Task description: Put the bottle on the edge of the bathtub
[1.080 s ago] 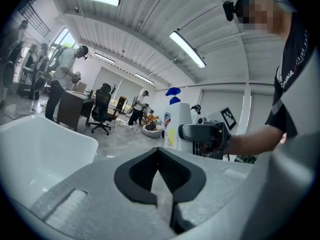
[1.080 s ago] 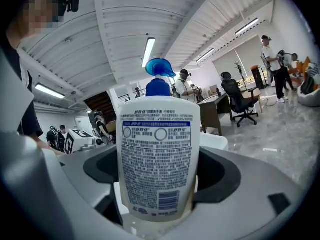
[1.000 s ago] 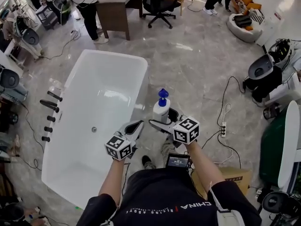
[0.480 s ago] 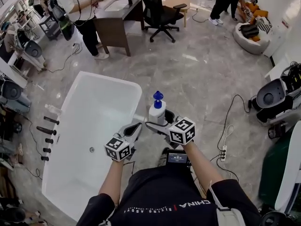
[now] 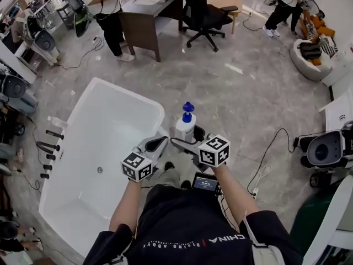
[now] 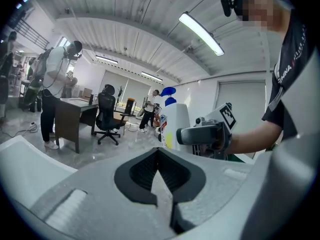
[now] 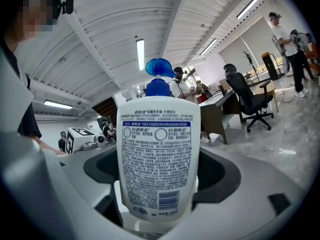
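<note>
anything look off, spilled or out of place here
Nothing stands out. The bottle sits upright between the right gripper's jaws, blue pump cap on, with no spill or damage showing. The left gripper is shut on nothing, near the bathtub rim, which looks intact.

i held my left arm and my right arm out in front of me, bent a little at the elbows. my left gripper and my right gripper were side by side, close but not touching, both pointing away from me. the left jaws were pressed together with nothing in them. the right jaws squeezed the sides of the bottle, which stood straight up.
</note>
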Demonstrator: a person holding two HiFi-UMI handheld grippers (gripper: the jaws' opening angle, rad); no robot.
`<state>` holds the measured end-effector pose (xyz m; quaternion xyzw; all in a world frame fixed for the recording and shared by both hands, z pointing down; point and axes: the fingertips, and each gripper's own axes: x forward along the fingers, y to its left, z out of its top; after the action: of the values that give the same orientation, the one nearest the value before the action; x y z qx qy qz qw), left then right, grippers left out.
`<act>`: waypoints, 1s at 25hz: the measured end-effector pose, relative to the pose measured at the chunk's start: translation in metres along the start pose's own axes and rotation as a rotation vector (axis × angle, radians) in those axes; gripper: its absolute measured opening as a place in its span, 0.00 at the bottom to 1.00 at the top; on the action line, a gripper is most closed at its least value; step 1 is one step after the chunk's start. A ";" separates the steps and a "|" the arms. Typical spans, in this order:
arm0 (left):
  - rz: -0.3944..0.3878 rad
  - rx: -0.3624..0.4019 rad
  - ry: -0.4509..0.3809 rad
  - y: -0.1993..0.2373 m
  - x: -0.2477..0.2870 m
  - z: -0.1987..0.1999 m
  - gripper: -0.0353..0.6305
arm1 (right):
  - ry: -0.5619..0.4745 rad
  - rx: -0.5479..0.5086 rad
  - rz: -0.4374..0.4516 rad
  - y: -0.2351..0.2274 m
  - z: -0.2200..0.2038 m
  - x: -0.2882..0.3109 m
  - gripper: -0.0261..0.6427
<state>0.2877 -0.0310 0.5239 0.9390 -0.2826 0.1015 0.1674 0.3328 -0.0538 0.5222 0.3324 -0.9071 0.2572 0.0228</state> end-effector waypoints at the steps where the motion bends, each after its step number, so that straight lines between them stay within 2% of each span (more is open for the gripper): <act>1: 0.007 -0.003 -0.008 0.009 0.008 0.004 0.07 | 0.005 0.000 0.009 -0.010 0.005 0.007 0.71; 8: 0.067 -0.053 -0.093 0.106 0.083 0.043 0.07 | 0.060 -0.023 0.080 -0.094 0.057 0.076 0.71; 15: 0.189 -0.080 -0.173 0.234 0.143 0.101 0.07 | 0.169 -0.109 0.204 -0.173 0.129 0.173 0.71; 19: 0.246 -0.079 -0.181 0.294 0.157 0.127 0.07 | 0.188 -0.130 0.262 -0.199 0.165 0.231 0.71; 25: 0.364 -0.123 -0.193 0.352 0.154 0.139 0.07 | 0.251 -0.140 0.381 -0.214 0.184 0.301 0.71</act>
<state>0.2282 -0.4354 0.5303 0.8658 -0.4680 0.0224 0.1755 0.2544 -0.4591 0.5233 0.1184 -0.9591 0.2325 0.1094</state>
